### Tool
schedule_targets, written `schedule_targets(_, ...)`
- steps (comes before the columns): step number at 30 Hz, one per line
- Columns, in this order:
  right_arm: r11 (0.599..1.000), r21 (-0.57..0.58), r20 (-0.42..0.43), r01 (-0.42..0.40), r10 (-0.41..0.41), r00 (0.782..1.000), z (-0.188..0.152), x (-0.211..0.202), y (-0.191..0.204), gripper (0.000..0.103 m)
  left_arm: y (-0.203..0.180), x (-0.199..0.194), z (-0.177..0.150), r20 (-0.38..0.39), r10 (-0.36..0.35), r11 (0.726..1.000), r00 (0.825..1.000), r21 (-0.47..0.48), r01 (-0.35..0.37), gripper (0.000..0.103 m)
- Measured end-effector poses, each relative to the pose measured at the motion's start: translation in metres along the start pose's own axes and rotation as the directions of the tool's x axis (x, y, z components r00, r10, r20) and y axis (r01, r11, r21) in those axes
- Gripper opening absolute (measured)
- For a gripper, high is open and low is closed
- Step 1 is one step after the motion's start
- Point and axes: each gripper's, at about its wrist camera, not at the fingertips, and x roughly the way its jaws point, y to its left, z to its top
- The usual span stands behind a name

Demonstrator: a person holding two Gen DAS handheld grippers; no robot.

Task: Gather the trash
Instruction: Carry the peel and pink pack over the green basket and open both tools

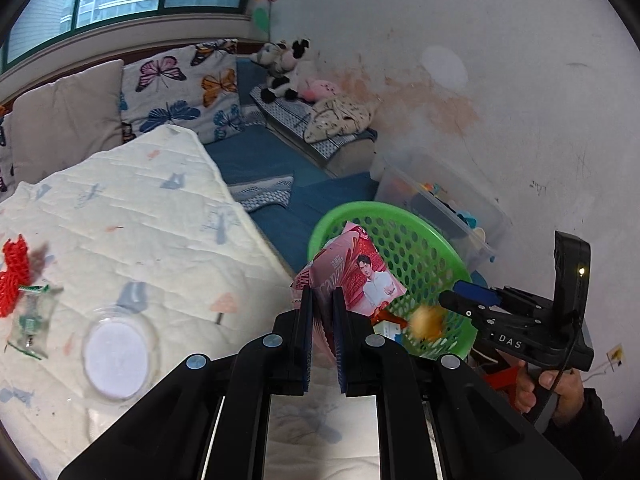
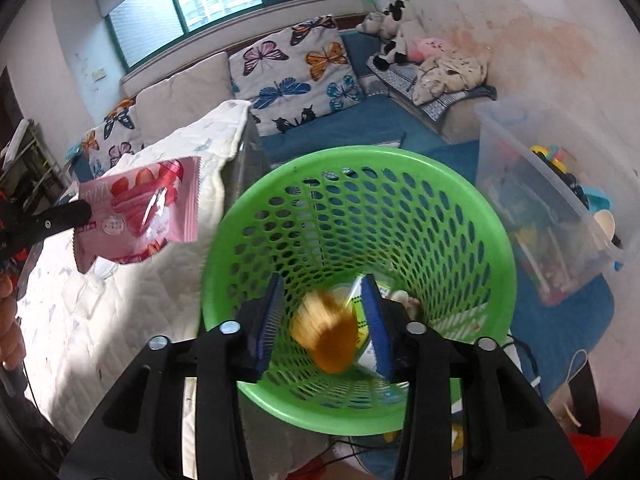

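Note:
My left gripper is shut on a pink snack wrapper, which it holds up beside the near-left rim of a green mesh basket. In the right wrist view the wrapper hangs at the left, still outside the basket, with the left gripper behind it. My right gripper stands open over the basket's mouth. A blurred yellow-orange lump is between and below its fingers, touching neither pad. The left wrist view shows this lump just under the right gripper. Other litter lies at the basket's bottom.
On the white quilt lie a clear round lid, a clear wrapper with green print and a red mesh piece. A clear storage bin of toys stands right of the basket. Cushions and plush toys line the blue sofa behind.

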Motion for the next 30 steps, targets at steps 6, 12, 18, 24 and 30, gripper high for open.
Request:
schedule_targets(6, 1.000, 0.007, 0.012, 0.005, -0.005, 1.000, -0.002, -0.006, -0.012, 0.055, -0.018, 0.022, 0.000, -0.041, -0.013, 1.000, 0.999, 0.020, 0.014, 0.010)
schedule_targets(12, 1.000, 0.008, 0.027, -0.001, 0.001, 1.000, -0.004, -0.012, -0.017, 0.059, -0.028, 0.042, -0.002, -0.077, -0.019, 0.999, 0.997, 0.032, 0.021, 0.010)
schedule_targets(18, 1.000, 0.002, 0.034, -0.008, 0.008, 0.999, -0.006, -0.018, -0.020, 0.061, -0.035, 0.059, -0.008, -0.119, -0.022, 0.999, 0.993, 0.024, 0.025, 0.012)
schedule_targets(24, 1.000, 0.007, 0.036, -0.011, 0.010, 0.999, -0.010, -0.020, -0.023, 0.062, -0.036, 0.068, -0.010, -0.143, -0.030, 1.000, 0.989, 0.003, 0.031, 0.017)
schedule_targets(30, 1.000, 0.009, 0.037, -0.011, 0.011, 0.999, -0.011, -0.023, -0.024, 0.062, -0.035, 0.070, -0.012, -0.153, -0.043, 0.999, 0.987, -0.012, 0.042, 0.022)
